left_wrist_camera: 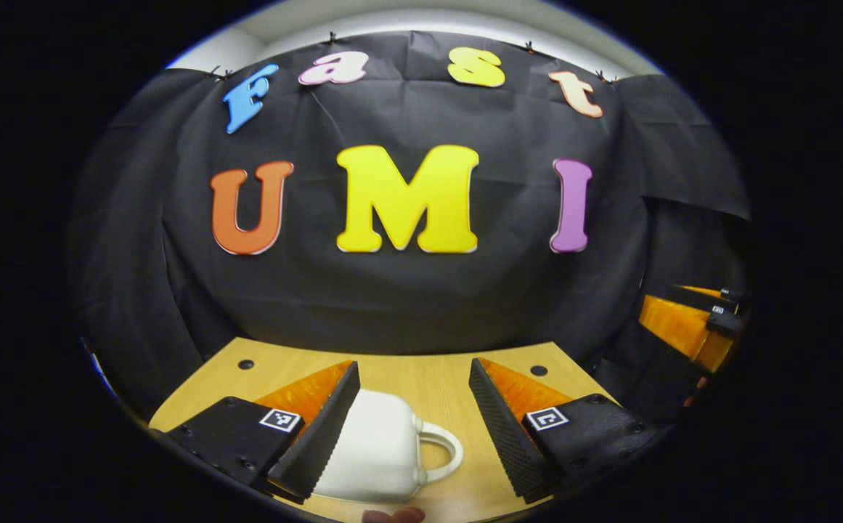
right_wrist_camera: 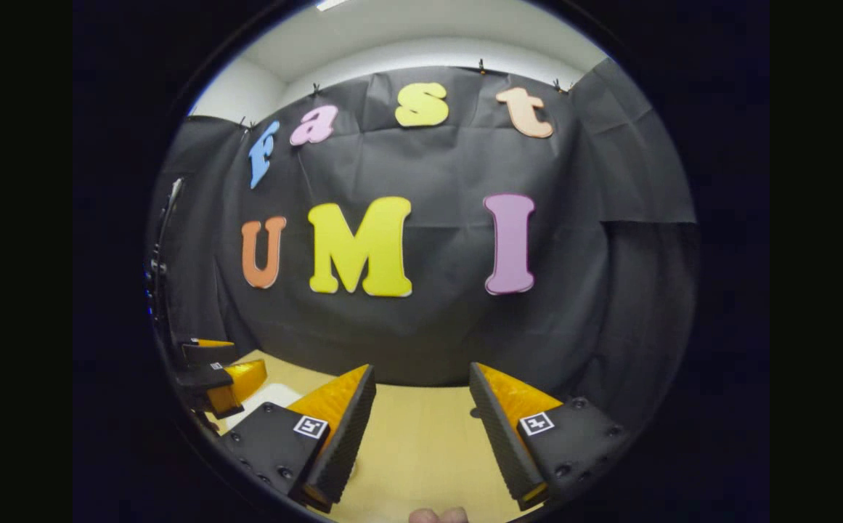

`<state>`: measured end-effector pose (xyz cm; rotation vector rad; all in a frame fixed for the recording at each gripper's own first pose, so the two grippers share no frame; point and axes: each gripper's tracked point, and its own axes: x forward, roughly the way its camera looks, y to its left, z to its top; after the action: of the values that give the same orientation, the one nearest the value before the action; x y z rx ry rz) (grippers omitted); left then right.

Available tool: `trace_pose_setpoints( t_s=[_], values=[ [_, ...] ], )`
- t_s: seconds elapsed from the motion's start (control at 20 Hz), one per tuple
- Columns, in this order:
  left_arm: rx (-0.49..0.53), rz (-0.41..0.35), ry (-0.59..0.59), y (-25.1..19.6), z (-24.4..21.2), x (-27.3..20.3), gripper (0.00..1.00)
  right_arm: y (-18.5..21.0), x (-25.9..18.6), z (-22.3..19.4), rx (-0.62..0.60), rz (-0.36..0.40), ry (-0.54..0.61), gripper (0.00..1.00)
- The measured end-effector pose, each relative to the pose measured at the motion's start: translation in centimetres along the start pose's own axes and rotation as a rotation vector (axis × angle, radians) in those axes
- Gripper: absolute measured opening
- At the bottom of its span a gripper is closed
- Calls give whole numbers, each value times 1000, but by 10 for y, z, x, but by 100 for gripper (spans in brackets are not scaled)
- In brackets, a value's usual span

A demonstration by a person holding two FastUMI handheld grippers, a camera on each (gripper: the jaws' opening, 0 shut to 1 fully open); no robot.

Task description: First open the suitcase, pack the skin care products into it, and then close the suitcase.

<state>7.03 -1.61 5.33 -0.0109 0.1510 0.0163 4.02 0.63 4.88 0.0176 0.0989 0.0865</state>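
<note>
- Two tongs are held above a wooden table (left_wrist_camera: 436, 378) that runs up to the black cloth wall (left_wrist_camera: 406, 290).
- In the left gripper view, the left tongs (left_wrist_camera: 414, 421) stand wide, fingers spread and holding nothing.
- A small white suitcase (left_wrist_camera: 370, 454) with a looped handle (left_wrist_camera: 441, 454) lies closed on the table near its front edge, between those fingers; it sits close against one finger (left_wrist_camera: 323, 436) and apart from the other.
- The handle points toward the wider gap.
- In the right gripper view, the right tongs (right_wrist_camera: 421, 428) are also wide, with bare table between the fingers.
- The left tongs show there at the table's far side edge, above a pale patch that is probably the suitcase.
- A fingertip (left_wrist_camera: 392, 516) shows at the bottom edge of the left gripper view.
</note>
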Motion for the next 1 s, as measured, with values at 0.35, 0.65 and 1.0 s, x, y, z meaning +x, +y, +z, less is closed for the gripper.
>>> trace_pose_setpoints(
  t_s=[0.35,0.65,1.0],
  values=[
    [-7,15,-152,31,46,-36,96,54,-11,31,-13,5,-129,77],
    [-56,-11,-149,37,45,-49,96,86,-19,31,-24,15,-143,77],
    [-66,-13,-130,47,38,-57,96,103,-23,31,-38,38,-141,80]
  ],
)
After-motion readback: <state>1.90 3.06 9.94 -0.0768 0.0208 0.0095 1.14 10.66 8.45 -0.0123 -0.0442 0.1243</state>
